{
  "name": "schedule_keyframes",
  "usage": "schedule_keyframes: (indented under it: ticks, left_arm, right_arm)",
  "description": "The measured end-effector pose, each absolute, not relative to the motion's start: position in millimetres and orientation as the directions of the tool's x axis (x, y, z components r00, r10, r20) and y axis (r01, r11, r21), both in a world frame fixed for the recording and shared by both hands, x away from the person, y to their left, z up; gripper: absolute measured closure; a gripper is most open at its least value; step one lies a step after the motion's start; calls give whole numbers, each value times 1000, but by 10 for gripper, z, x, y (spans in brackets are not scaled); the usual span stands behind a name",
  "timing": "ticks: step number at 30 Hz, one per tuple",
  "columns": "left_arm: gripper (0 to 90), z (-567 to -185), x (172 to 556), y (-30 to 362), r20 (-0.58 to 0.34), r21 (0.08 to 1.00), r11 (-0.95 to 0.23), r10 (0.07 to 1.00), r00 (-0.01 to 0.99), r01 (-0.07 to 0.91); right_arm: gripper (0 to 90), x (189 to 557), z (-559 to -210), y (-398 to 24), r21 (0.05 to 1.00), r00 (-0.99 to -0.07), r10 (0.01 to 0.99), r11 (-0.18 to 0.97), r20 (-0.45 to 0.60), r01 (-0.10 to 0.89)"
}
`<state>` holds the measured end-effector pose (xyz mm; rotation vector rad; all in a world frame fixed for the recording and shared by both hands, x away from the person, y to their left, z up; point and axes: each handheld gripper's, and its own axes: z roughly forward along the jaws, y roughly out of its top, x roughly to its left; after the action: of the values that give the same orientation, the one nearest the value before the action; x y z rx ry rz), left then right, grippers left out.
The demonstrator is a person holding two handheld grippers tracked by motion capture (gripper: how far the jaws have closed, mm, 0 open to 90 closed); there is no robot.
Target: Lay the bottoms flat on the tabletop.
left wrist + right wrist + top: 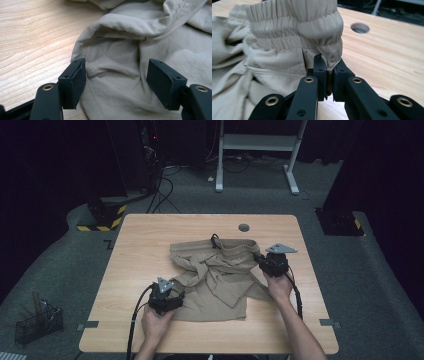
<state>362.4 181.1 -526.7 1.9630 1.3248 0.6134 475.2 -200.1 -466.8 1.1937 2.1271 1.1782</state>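
Now: beige trousers (215, 275) crumpled mid-counter (140, 245), waistband toward the far edge, legs bunched and crossing toward the near side. Right gripper (260, 259) at the waistband's right end, fingers (320, 72) pinched nearly shut on the corner of the elastic waistband (297, 27), a fold of fabric caught between the pads, gathered band standing up over them. Likely gripped there because the waistband corner gives a firm edge for pulling the garment flat or squaring it up. Left gripper (182, 295) low at the near left edge of the cloth, fingers (75, 82) spread wide, pads on either side of a soft fold near a seam or pocket edge (117, 37), no pinch on the cloth. Probably parked open there to take a second corner so both ends can be tensioned together; cannot tell exactly which part of the garment lies under it. Cable hole (243, 227) in the counter beyond the waistband, clear of the fabric. Black drawstring or loop (215, 240) poking out at the far edge of the waistband. Wire basket (37, 322) on the floor at left, well apart. Judged step: one end secured, other end not yet gripped.
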Motion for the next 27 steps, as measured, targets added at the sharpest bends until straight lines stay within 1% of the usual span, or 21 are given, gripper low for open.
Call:
schedule_keyframes:
  ticks: [11,13,14,17,19,20,22,24,27]
  left_arm:
    - [319,-5267,3625,1810,11,754,-251,929,371,607]
    - [320,-5268,3624,1809,10,754,-250,929,370,608]
    - [319,-5268,3624,1809,10,754,-250,929,370,608]
    - [320,-5268,3624,1809,10,754,-250,929,370,608]
    - [320,-5268,3623,1809,9,754,-249,929,369,608]
    - [319,-5268,3624,1809,10,754,-250,929,370,608]
    - [319,-5268,3624,1808,10,754,-250,929,369,608]
    - [320,-5268,3624,1807,10,754,-249,929,369,608]
    - [320,-5268,3624,1807,10,754,-249,930,368,608]
  right_arm:
    - [811,5050,-5069,-2093,766,-442,892,218,95,605]
    - [785,5078,-5124,-2100,756,-433,895,206,112,622]
    - [751,5083,-5134,-2106,756,-429,896,200,116,624]
    - [684,5073,-5111,-2144,755,-416,897,169,148,633]
    - [620,5039,-5049,-2186,764,-417,895,154,161,627]
    - [603,5012,-5005,-2206,770,-417,893,145,168,621]
    - [579,4938,-4902,-2234,786,-427,891,149,157,600]
    - [573,4822,-4794,-2245,810,-449,883,162,136,563]
    - [585,4664,-4707,-2208,824,-493,862,191,119,533]
